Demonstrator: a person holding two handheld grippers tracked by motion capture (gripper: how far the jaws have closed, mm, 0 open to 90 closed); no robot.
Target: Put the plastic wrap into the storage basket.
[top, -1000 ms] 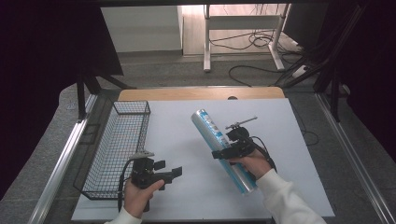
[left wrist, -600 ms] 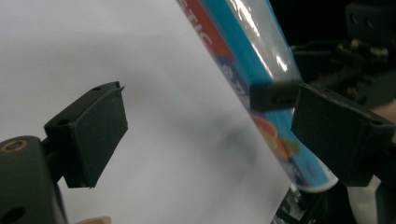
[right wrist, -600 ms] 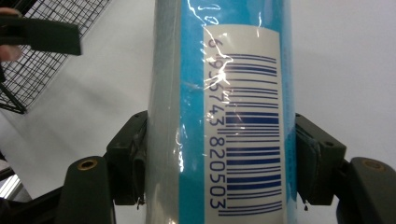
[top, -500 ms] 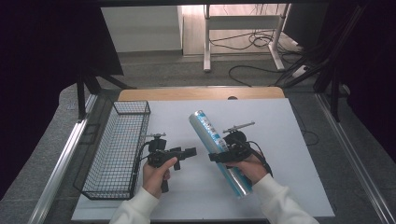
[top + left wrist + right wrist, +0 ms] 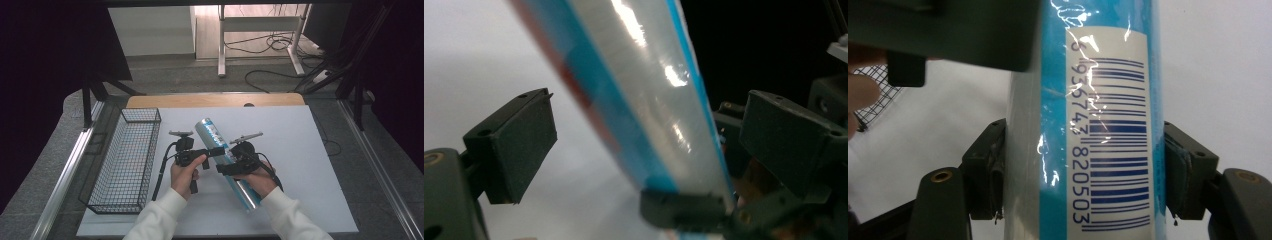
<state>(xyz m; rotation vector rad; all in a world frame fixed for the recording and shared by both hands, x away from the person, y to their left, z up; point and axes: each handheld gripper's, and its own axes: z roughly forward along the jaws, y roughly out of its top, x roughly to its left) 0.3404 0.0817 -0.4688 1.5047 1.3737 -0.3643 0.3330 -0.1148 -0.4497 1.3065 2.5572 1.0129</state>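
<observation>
- Tube (image 5: 227,167), a long blue-and-silver foil-wrapped cylinder with a white barcode label (image 5: 1108,135), lies slantwise at the centre of the high view, above the white table (image 5: 310,150), its near end toward the lower right.
- Right hand-held gripper (image 5: 235,167) is clamped on the tube at mid-length; in its own view both black pads (image 5: 985,165) press the wrapper on either side of the barcode.
- Left hand-held gripper (image 5: 220,150) stands wide; its jaws have just been opening, and in its own view the tube (image 5: 644,100) runs between them with a gap on each side.
- Judging by this, the step is a second grip: the left jaws should be centred on the tube, square to its axis and clear of the right jaws, before they close.
- Left hand (image 5: 185,172) reaches in from the lower left, gripper level and pointing right; the right hand (image 5: 257,177) comes from the lower right.
- Black wire basket (image 5: 127,160) sits at the left.
</observation>
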